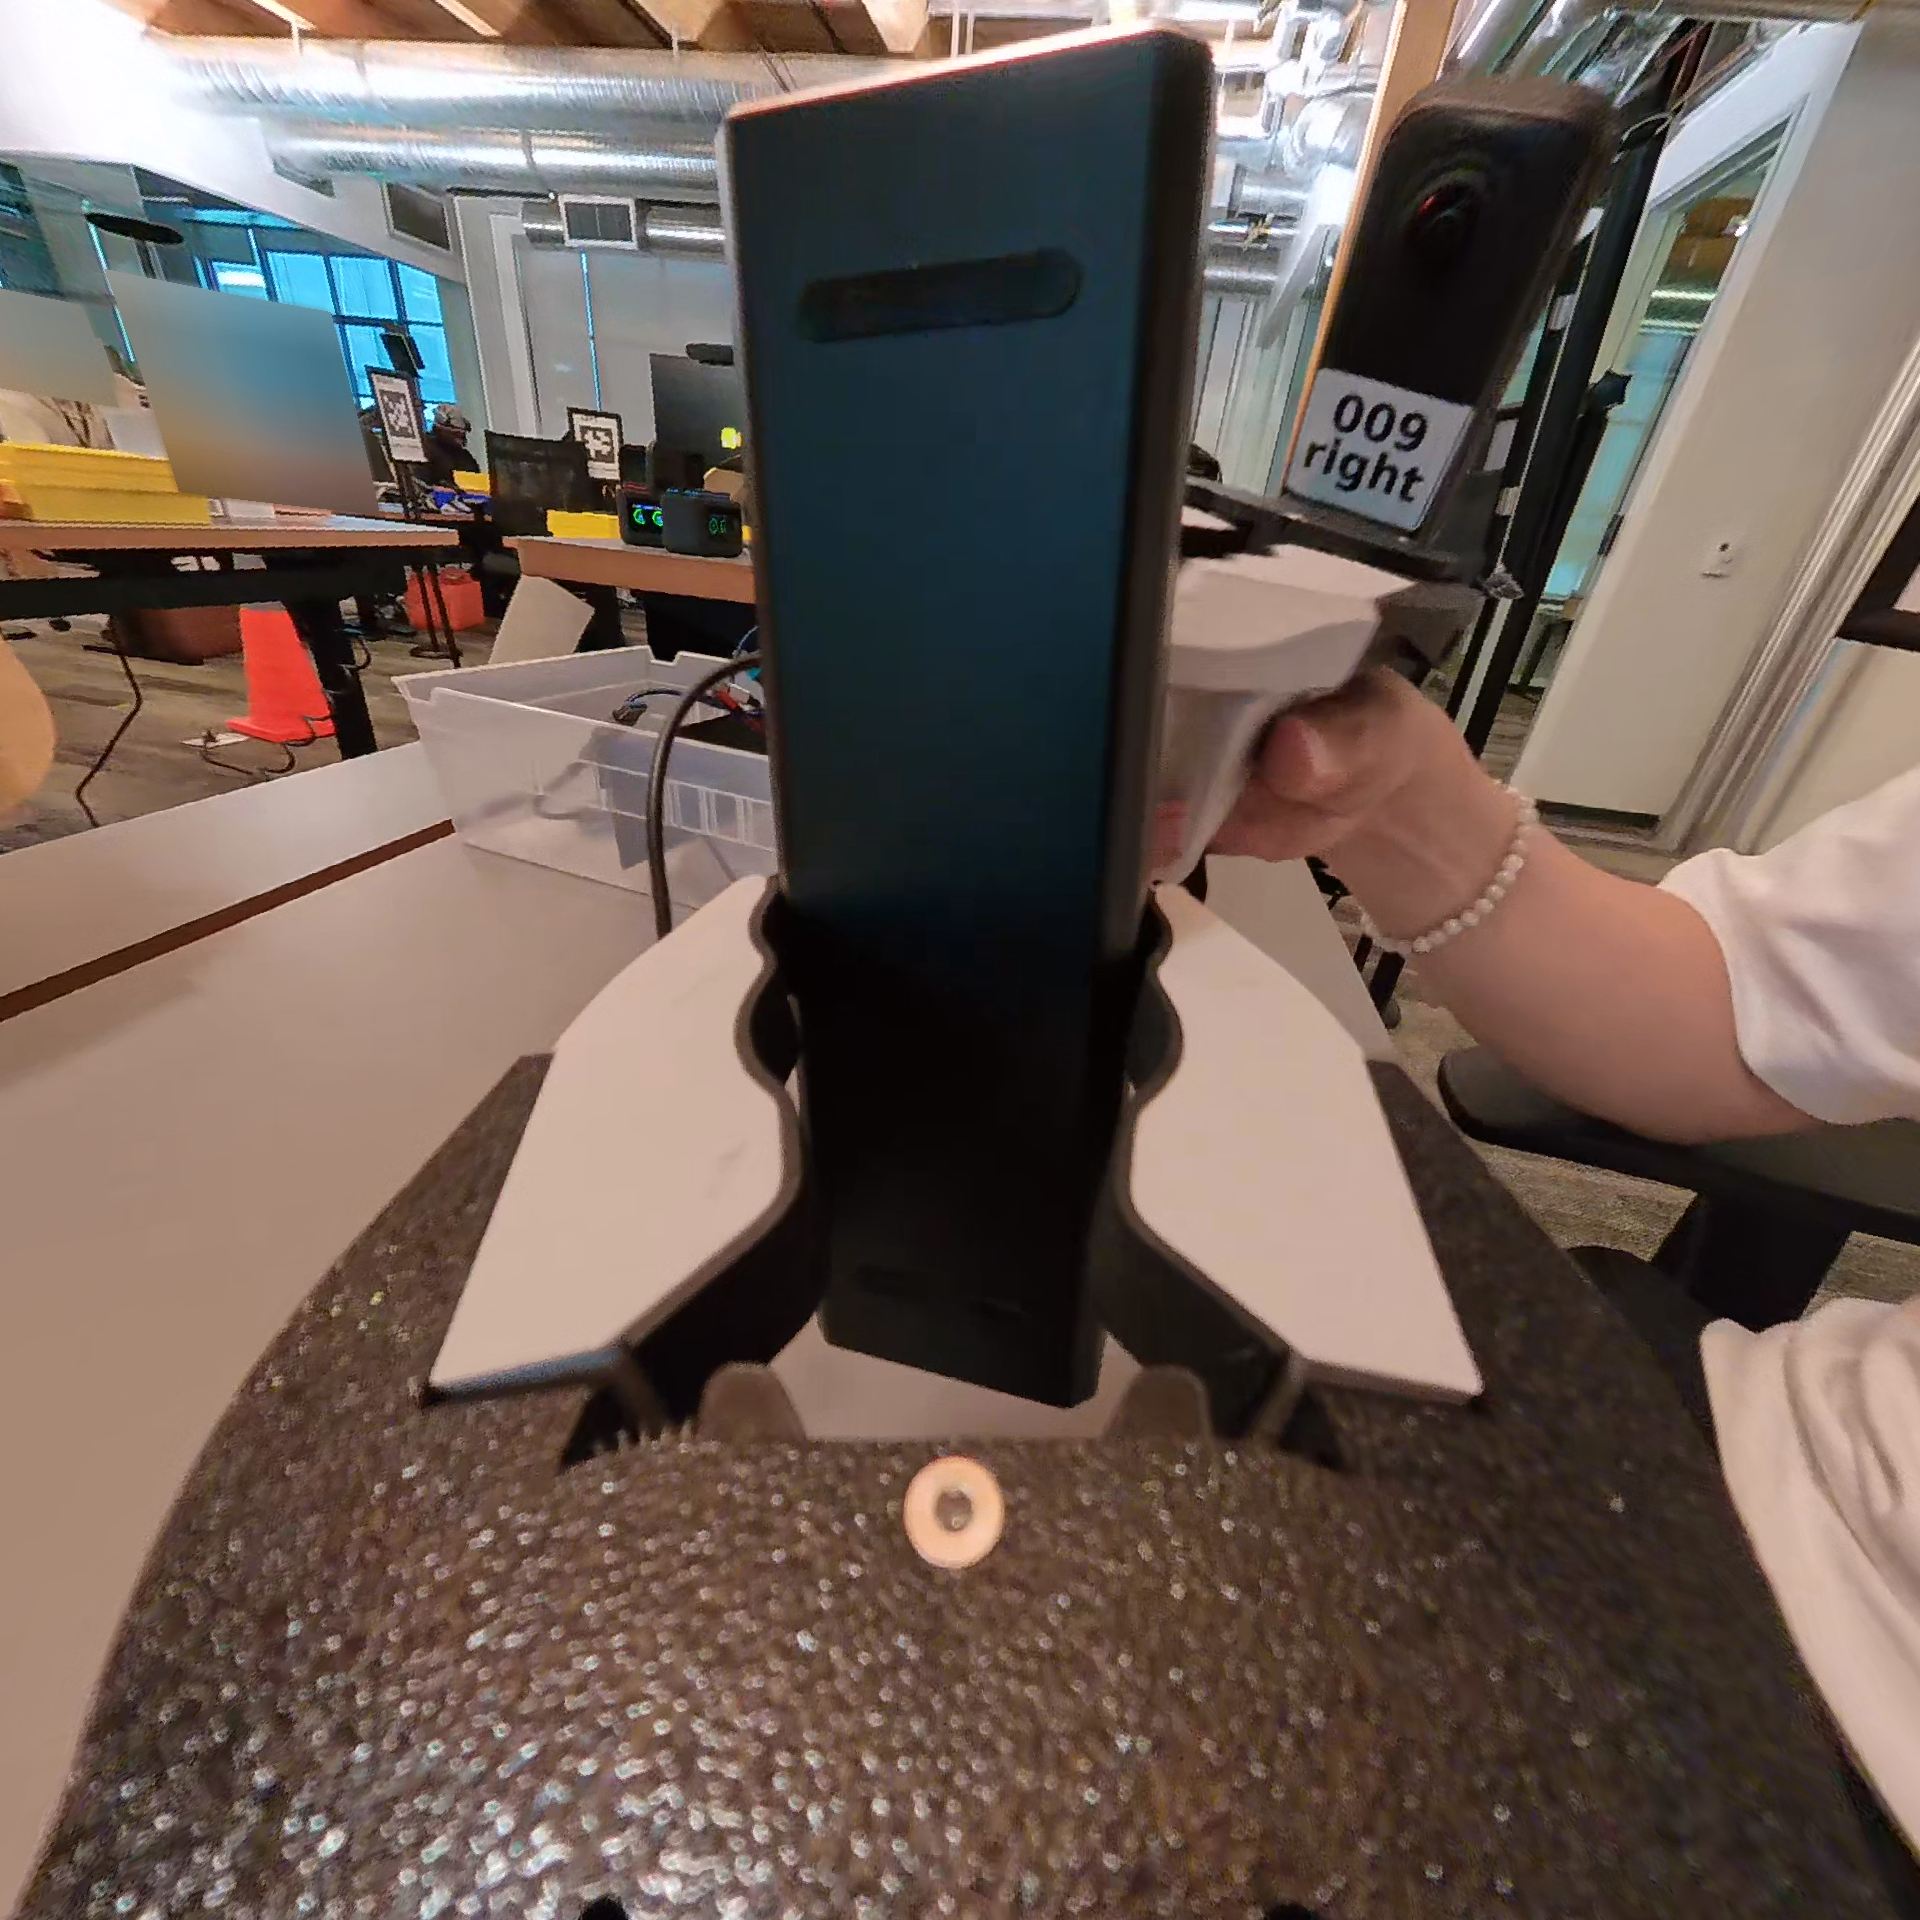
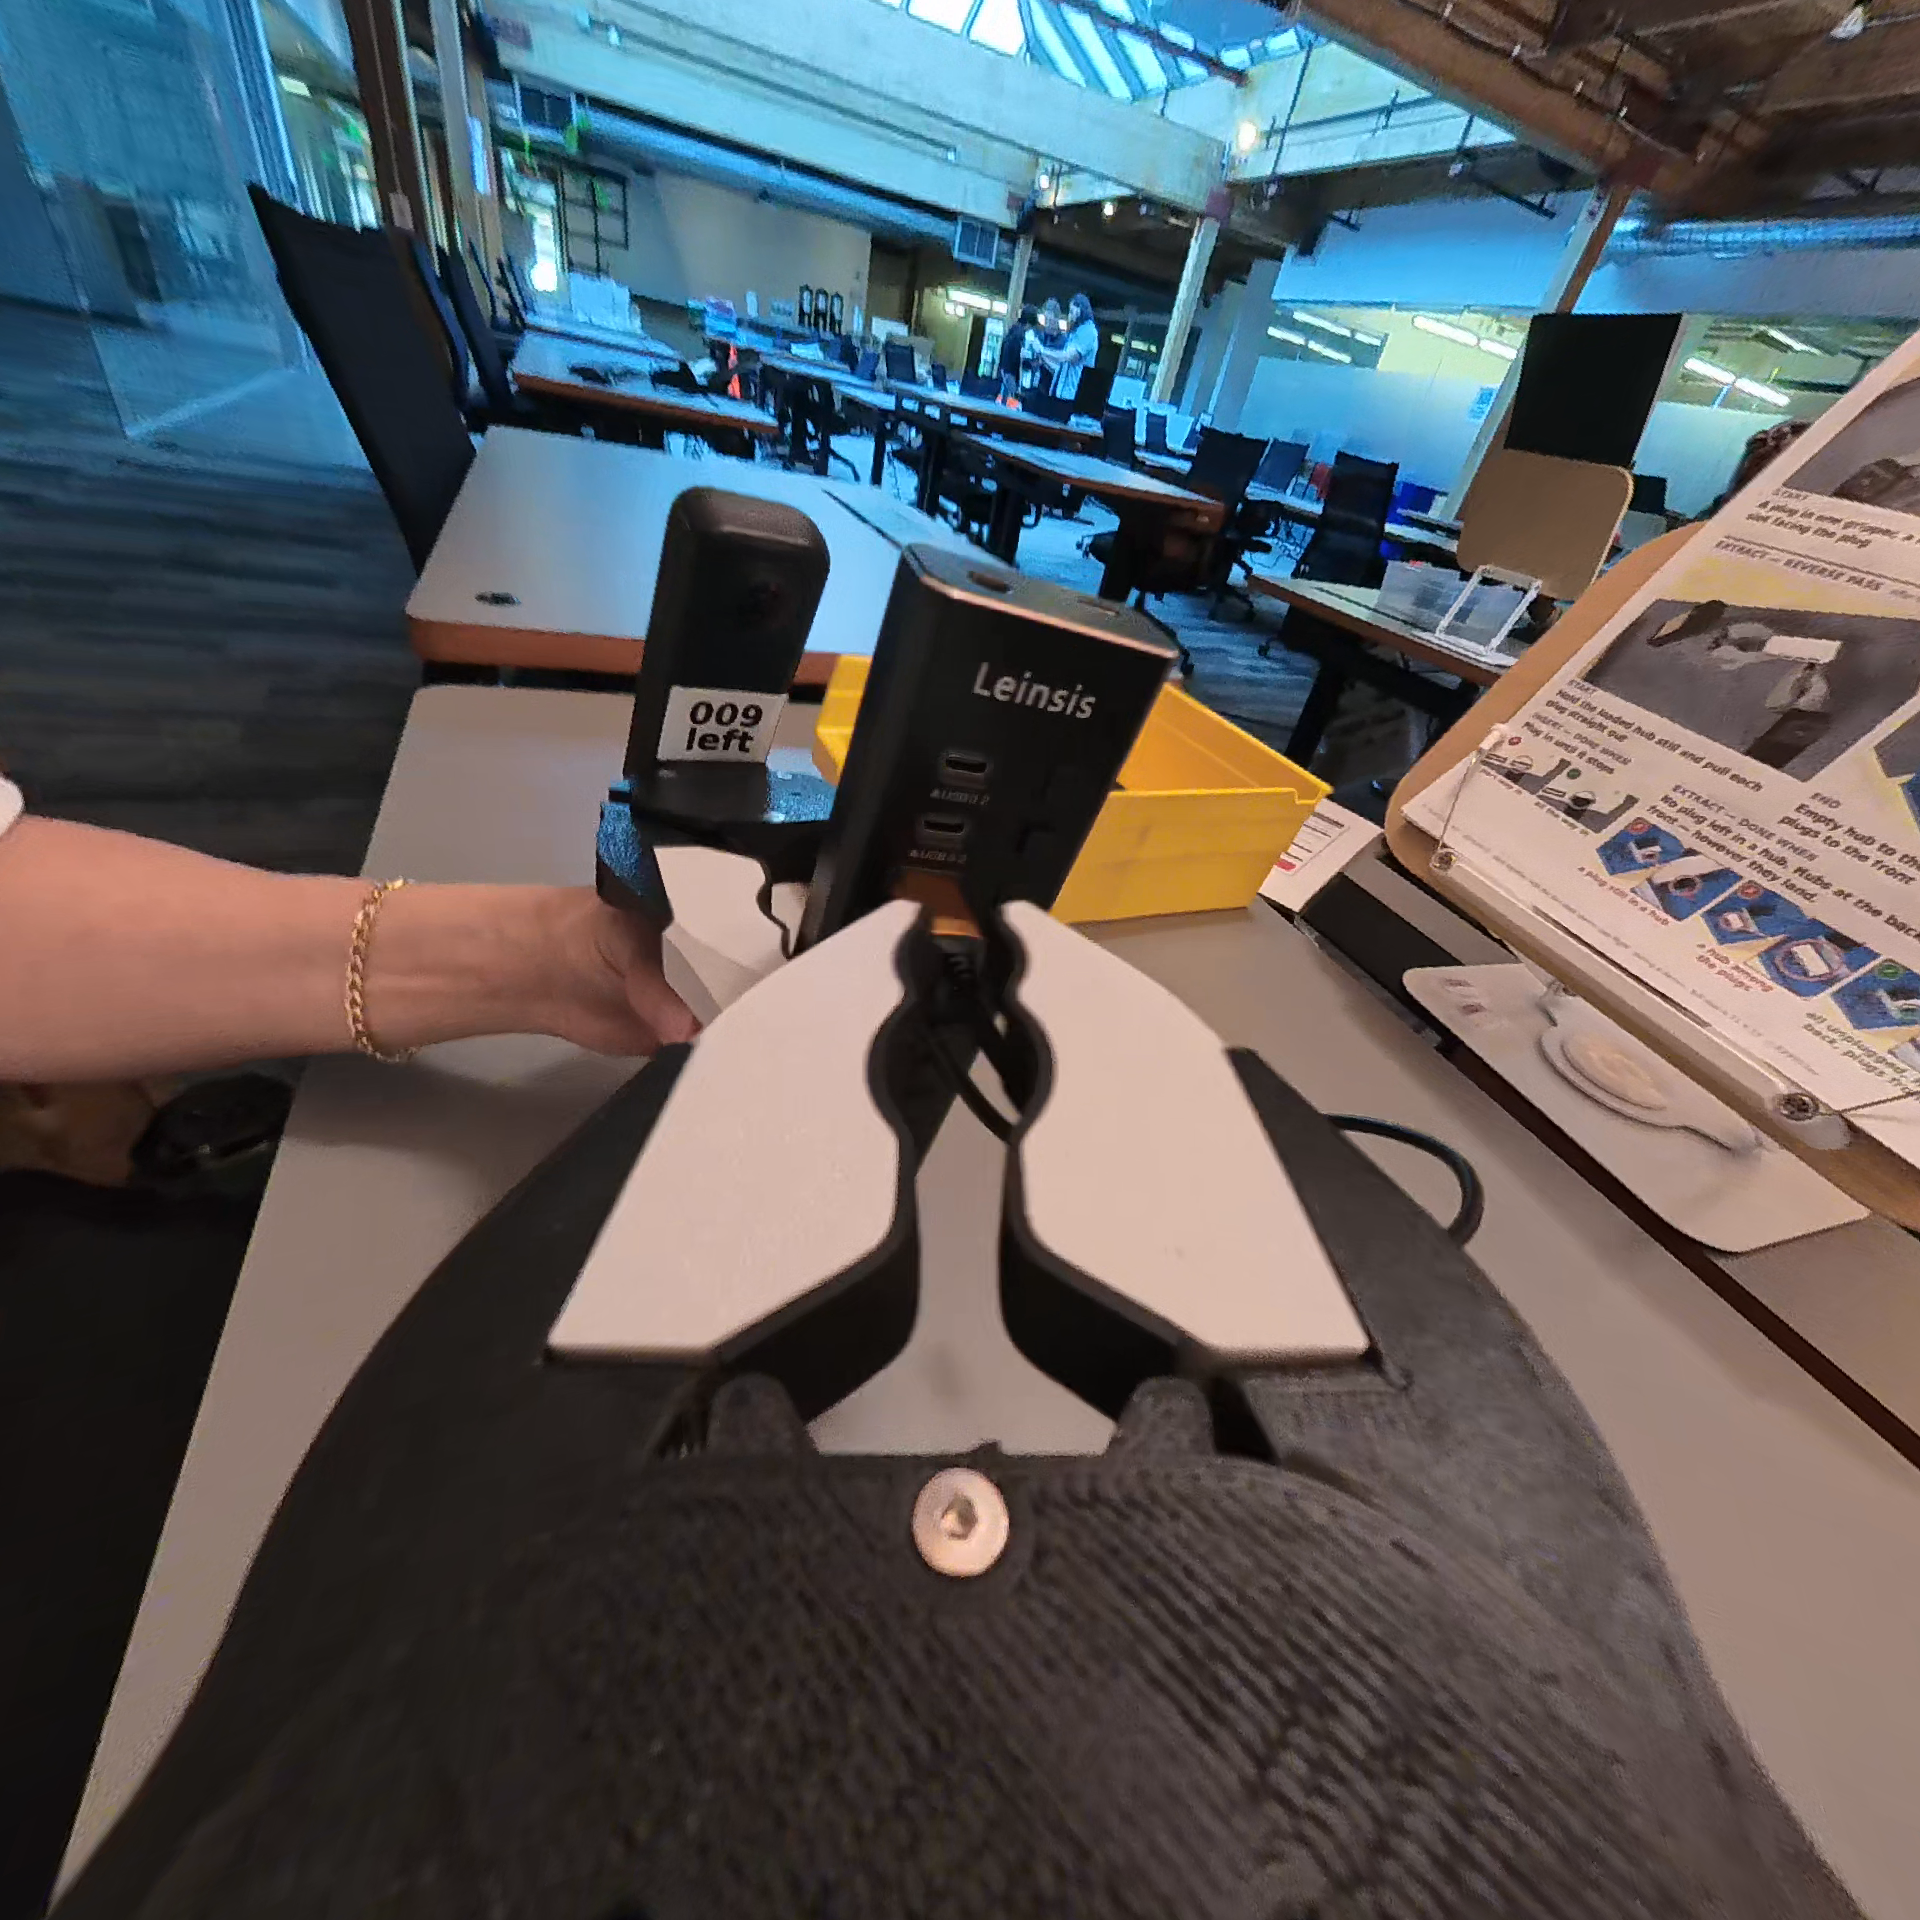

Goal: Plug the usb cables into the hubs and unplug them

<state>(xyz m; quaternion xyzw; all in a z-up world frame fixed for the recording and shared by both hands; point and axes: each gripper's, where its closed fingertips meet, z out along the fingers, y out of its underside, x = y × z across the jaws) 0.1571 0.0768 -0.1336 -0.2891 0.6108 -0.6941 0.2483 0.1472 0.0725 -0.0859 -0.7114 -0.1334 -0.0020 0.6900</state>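
Note:
My left gripper is shut on a tall black USB hub and holds it upright above the grey table. The hub's port face shows in the right wrist view. My right gripper is shut on a black USB cable plug whose orange-metal end sits at a lower port of the hub. The black cable trails back over the table. The right gripper's body shows behind the hub, held by a hand. The left gripper shows beside the hub.
A clear plastic bin with cables stands behind the hub on the table. A yellow bin lies past the hub. An instruction sheet on a stand is at the right. Chairs and other desks fill the room. The grippers' ends are close to 5 cm from one another.

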